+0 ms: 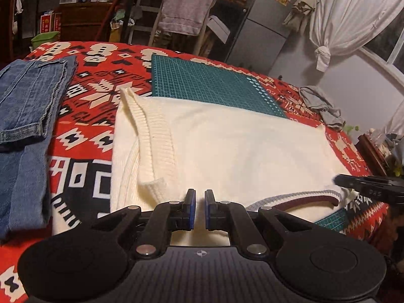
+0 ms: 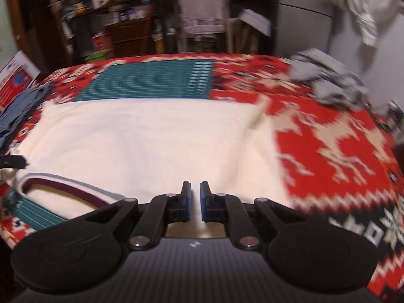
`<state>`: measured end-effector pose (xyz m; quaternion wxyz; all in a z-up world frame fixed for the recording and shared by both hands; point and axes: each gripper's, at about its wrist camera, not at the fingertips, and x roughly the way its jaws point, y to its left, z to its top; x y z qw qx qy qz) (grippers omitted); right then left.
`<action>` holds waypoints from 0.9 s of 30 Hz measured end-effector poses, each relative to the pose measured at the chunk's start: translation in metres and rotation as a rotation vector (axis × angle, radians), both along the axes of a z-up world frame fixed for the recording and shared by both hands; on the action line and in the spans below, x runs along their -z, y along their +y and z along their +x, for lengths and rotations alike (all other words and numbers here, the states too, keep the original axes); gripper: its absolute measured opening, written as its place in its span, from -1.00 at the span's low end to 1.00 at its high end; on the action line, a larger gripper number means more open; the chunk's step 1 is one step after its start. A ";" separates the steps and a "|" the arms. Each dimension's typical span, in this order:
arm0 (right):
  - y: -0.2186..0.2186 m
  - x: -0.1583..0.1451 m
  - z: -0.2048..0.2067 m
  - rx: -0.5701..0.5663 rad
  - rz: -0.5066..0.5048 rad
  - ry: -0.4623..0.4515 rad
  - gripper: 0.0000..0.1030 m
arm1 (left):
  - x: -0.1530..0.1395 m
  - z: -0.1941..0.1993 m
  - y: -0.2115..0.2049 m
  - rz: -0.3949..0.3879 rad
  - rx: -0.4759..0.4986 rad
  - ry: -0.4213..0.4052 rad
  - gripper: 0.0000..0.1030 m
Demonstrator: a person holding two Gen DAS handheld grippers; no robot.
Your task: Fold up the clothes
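Note:
A cream knit sweater (image 1: 240,139) lies flat on the patterned blanket, its maroon-and-grey striped collar (image 1: 303,198) at the near edge. One ribbed sleeve (image 1: 154,136) is folded across its left side. My left gripper (image 1: 200,202) is at the near edge, left of the collar, jaws closed to a narrow gap with cream knit between the pads. My right gripper (image 2: 195,197) pinches the sweater (image 2: 139,139) right of the collar (image 2: 63,186) in the same way. Each view catches the other gripper at its edge: the right gripper (image 1: 366,186) and the left gripper (image 2: 12,162). The right wrist view is motion-blurred.
Folded blue jeans (image 1: 27,101) lie at the left on the red patterned blanket (image 1: 96,96). A green cutting mat (image 1: 207,83) sits beyond the sweater. A crumpled grey garment (image 1: 320,106) lies at the far right. Behind stand a chair draped with a towel (image 1: 186,7) and a fridge (image 1: 265,25).

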<state>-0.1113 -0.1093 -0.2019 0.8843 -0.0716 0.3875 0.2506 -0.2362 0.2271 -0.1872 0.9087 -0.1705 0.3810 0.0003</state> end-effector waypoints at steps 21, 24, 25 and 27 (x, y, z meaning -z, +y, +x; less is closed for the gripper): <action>-0.011 -0.010 -0.030 -0.011 0.056 -0.050 -0.76 | -0.015 -0.023 -0.028 0.113 0.051 -0.059 -0.89; 0.004 -0.008 -0.036 -0.064 0.065 -0.049 -0.77 | -0.012 -0.015 -0.039 0.107 0.081 -0.059 -0.89; 0.009 -0.006 -0.039 -0.080 0.064 -0.049 -0.77 | -0.009 -0.013 -0.041 0.105 0.085 -0.048 -0.89; 0.017 -0.001 -0.043 -0.100 0.053 -0.041 -0.77 | -0.002 -0.009 -0.047 0.100 0.094 -0.026 -0.89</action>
